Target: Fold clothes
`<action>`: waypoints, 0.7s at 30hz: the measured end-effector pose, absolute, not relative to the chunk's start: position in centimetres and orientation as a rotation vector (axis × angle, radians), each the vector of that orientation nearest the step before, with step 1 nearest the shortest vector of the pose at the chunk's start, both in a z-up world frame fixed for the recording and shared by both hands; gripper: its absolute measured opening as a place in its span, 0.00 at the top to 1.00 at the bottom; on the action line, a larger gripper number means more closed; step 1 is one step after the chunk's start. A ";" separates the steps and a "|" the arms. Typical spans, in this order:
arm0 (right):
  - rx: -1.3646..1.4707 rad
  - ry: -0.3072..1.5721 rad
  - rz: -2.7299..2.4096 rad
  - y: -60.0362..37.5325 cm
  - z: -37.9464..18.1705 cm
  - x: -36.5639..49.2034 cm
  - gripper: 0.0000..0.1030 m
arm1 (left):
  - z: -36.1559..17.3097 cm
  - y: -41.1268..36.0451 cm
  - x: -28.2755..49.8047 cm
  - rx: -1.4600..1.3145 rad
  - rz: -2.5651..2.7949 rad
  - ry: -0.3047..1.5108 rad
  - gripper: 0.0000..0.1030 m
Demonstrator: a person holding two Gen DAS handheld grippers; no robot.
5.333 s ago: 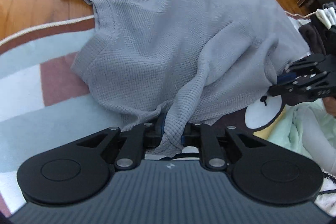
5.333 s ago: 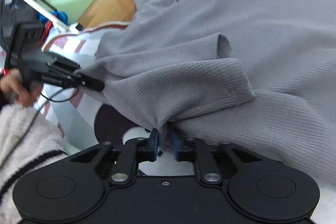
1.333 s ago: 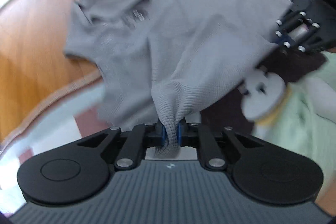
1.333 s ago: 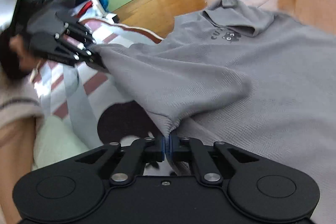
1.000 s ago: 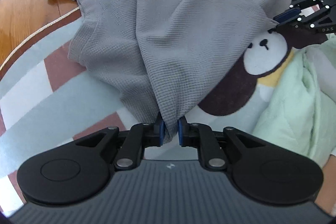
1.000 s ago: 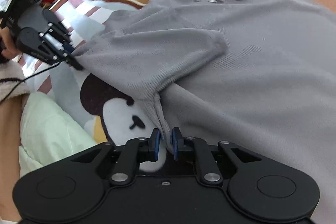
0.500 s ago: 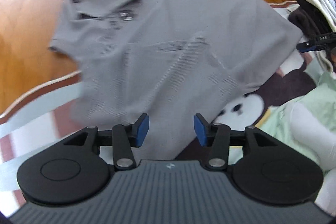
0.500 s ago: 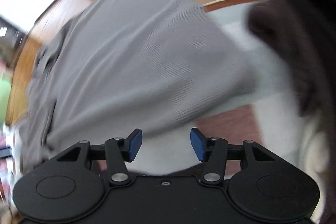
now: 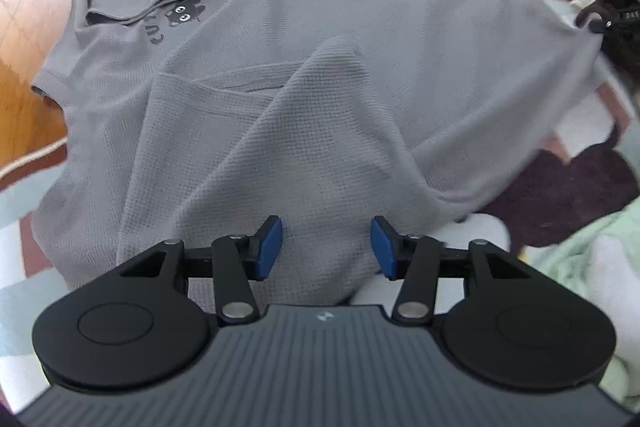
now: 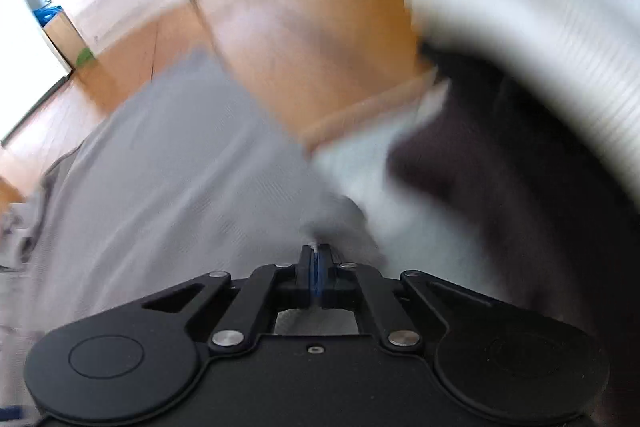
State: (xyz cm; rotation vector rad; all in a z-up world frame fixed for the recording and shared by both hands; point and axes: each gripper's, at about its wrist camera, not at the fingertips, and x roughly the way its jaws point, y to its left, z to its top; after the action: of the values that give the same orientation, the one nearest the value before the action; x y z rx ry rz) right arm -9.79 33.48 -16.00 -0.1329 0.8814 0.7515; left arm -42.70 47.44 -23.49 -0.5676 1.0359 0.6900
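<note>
Now grey shirt (image 9: 340,75) on rug (image 9: 24,199), L fingers (image 9: 269,243) apart

Daylight is bright and soft in both views. The left wrist view is mostly sharp, with blur at its right edge. The right wrist view is heavily motion-blurred, and its window area is overexposed.
</note>
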 end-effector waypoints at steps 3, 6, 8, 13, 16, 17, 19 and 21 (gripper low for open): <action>-0.300 0.733 0.699 32.7 -15.0 -11.1 1.00 | -23.0 47.6 -43.7 -0.662 0.647 0.984 0.50; -0.456 0.767 0.637 33.4 -17.7 -10.6 0.99 | -24.0 47.8 -43.9 -0.716 0.611 1.027 0.47; -0.542 0.827 0.621 34.1 -19.8 -10.5 0.96 | -23.9 47.8 -43.7 -0.705 0.602 1.033 0.44; -0.636 0.683 0.581 34.0 -18.2 -12.9 0.82 | -23.5 47.6 -43.6 -0.678 0.603 1.052 0.42; -0.636 0.688 0.531 35.1 -16.9 -13.3 0.32 | -22.9 47.9 -43.8 -0.614 0.664 1.048 0.33; -0.615 0.689 0.557 35.3 -16.3 -13.7 0.32 | -22.7 48.1 -43.9 -0.588 0.702 1.043 0.31; -0.580 0.689 0.631 35.7 -15.1 -14.7 0.32 | -22.0 48.7 -44.5 -0.544 0.771 1.015 0.31; -0.543 0.696 0.754 36.5 -13.9 -15.6 0.32 | -21.2 49.4 -45.3 -0.554 0.817 0.976 0.31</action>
State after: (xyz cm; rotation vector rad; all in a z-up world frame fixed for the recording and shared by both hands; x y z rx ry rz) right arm -15.58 36.51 -13.94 -0.5432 0.6963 0.7542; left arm -45.30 49.41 -21.21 -0.5540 0.9755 0.8174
